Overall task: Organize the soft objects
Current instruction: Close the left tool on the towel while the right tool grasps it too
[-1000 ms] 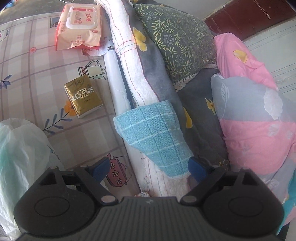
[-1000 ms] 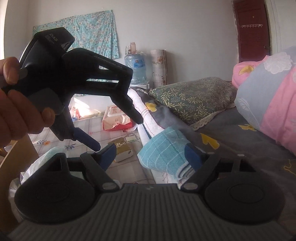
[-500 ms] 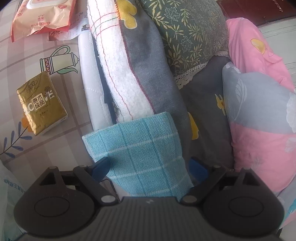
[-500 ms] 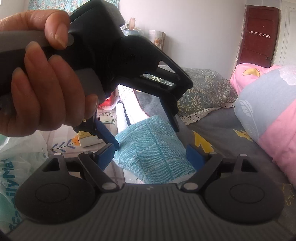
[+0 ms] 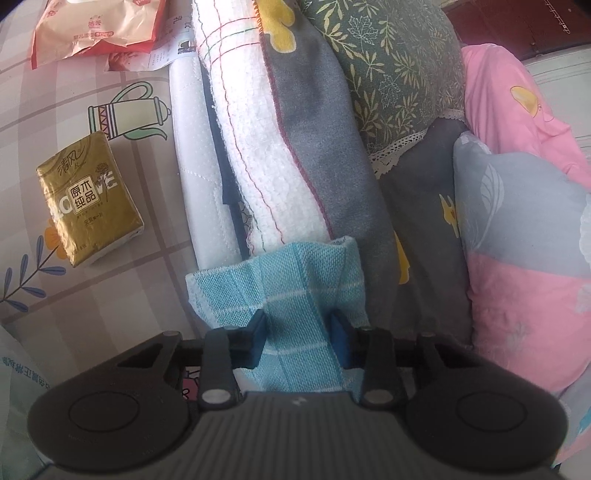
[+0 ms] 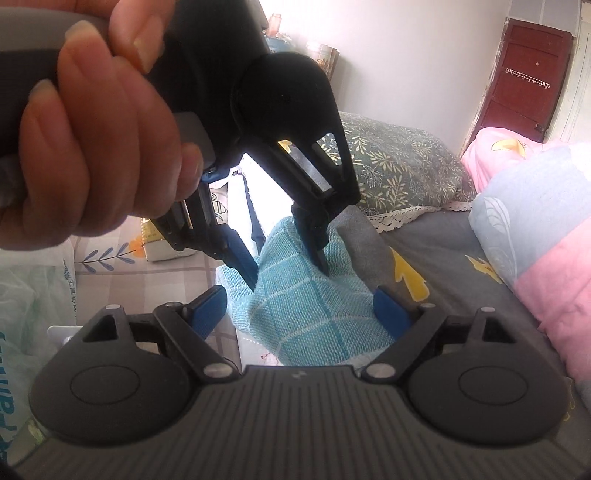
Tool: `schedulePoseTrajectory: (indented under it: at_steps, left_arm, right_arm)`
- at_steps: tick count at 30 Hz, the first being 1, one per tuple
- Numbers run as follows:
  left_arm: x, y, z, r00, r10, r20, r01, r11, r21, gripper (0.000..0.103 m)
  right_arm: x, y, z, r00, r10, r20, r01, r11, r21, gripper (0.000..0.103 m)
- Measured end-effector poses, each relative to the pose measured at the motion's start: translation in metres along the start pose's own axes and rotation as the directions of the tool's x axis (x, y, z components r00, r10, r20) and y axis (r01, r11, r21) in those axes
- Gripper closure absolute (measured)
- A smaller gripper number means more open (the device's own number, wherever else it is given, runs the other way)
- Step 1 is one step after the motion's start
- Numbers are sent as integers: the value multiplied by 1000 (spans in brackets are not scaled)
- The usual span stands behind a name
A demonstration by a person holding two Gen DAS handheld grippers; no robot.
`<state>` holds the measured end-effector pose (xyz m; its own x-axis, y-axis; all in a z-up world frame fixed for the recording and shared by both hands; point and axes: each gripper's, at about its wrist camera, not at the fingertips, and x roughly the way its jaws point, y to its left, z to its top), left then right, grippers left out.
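A light blue checked cloth (image 5: 291, 291) lies at the bed's edge, bunched up between my left gripper's (image 5: 298, 332) blue pads, which are shut on it. In the right wrist view the same cloth (image 6: 306, 306) sits between the wide-apart fingers of my right gripper (image 6: 299, 306), which is open. The left gripper (image 6: 284, 254) reaches down onto the cloth from above, held by a hand (image 6: 92, 140).
A grey bedsheet (image 5: 332, 155), a white towel (image 5: 255, 147), a green leaf-print pillow (image 5: 399, 62) and a pink-and-grey quilt (image 5: 524, 229) lie on the bed. A gold tissue pack (image 5: 88, 199) and a wet-wipes pack (image 5: 96, 26) lie on the patterned floor. A plastic bag (image 6: 33, 295) is at left.
My left gripper moved forward over the blue cloth and closed on it, bunching it up. My right gripper came closer to the cloth and stayed open.
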<state>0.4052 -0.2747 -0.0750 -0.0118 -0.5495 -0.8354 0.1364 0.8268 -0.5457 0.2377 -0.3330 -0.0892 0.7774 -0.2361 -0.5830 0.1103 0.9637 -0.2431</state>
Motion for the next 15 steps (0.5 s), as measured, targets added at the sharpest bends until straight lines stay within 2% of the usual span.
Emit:
schedulePoseTrajectory:
  at_steps: [6,9,14,15]
  left_arm:
    - [-29,-1,-19,998,-4,59,0,998,61,84]
    - [-40,0,-27,997,-17,72,12,998,68,89]
    - [-62,-4,-46,993,-62,97,53,994,95,91]
    - [-67,-4,-51,992,-70,103,60,993,103,91]
  right_arm:
    - [-4,2,-6,1000,-5,22,5,1000,1,18]
    - [-6,5,-8,999,-20,29,21,1000,-7,23]
    - [-19,5,-10,999,-14,46,13,1000,15,48]
    - [-23,6,-11,999,-8,49,7,1000,22,58]
